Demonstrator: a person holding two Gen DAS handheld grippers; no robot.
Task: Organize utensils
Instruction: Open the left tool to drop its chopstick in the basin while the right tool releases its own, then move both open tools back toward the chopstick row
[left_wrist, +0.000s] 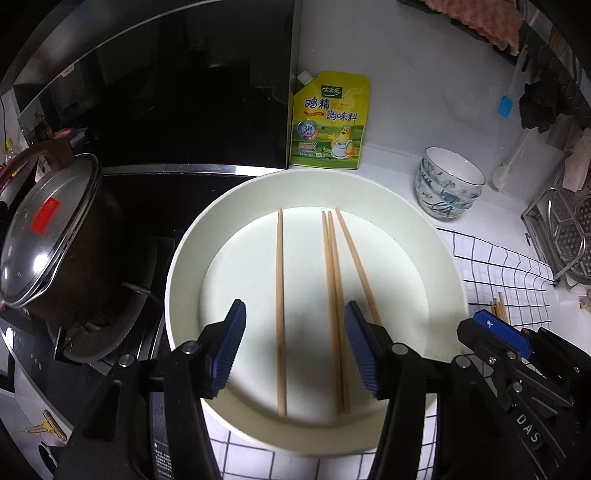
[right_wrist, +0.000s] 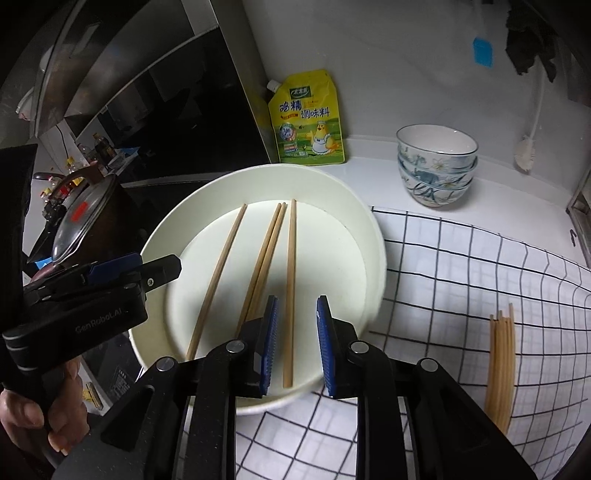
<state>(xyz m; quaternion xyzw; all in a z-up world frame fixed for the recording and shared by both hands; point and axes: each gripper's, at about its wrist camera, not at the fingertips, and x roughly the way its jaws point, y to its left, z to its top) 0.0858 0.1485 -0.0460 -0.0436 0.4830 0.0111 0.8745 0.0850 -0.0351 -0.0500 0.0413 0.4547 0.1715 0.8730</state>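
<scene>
Altogether four chopsticks (left_wrist: 280, 314) in one plate (left_wrist: 184, 266).

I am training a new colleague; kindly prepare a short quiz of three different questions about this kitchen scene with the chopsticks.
1. How many chopsticks lie in the white basin?
2. True or false: the right gripper is clamped on a chopstick.
3. Where is the bundle of chopsticks? A) in the stacked bowls; B) on the checked cloth; C) under the pot lid.

Key:
1. Four: one alone, a touching pair, one more at the right.
2. False; its jaws are open around the rightmost chopstick, not closed on it.
3. B.
</scene>
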